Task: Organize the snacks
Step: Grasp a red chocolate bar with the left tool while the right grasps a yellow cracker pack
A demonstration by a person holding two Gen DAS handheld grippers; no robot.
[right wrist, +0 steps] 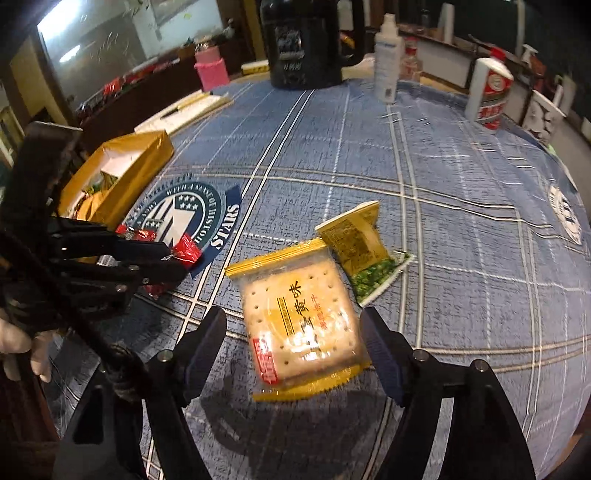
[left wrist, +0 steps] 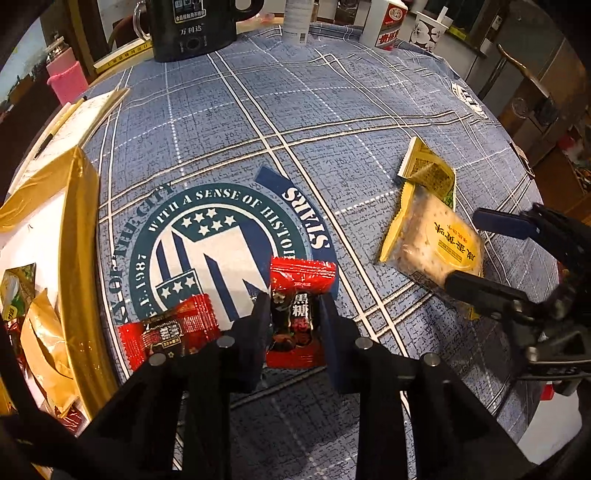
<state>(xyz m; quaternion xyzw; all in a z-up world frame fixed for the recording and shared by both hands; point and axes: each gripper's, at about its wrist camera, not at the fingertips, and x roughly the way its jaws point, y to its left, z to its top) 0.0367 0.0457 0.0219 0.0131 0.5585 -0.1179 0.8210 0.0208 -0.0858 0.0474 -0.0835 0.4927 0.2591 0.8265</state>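
Observation:
My left gripper (left wrist: 293, 306) is closed around a red-and-black candy packet (left wrist: 299, 314) lying on the blue tablecloth. A second red candy packet (left wrist: 168, 334) lies just left of it. My right gripper (right wrist: 293, 325) is open, its fingers on either side of a yellow cracker packet (right wrist: 301, 317) on the cloth. A smaller yellow-green snack packet (right wrist: 360, 249) lies just behind the crackers. The gold box (right wrist: 122, 173) with snacks inside stands at the left. The right gripper (left wrist: 480, 254) shows in the left wrist view beside the crackers (left wrist: 432, 240).
A black kettle (left wrist: 192, 29) stands at the table's far edge, with a white bottle (right wrist: 386, 66), a red-and-white carton (right wrist: 489, 96), a paper cup (left wrist: 428, 31) and a pink bottle (right wrist: 210, 72). A notepad with pen (left wrist: 70, 125) lies behind the gold box (left wrist: 79, 258).

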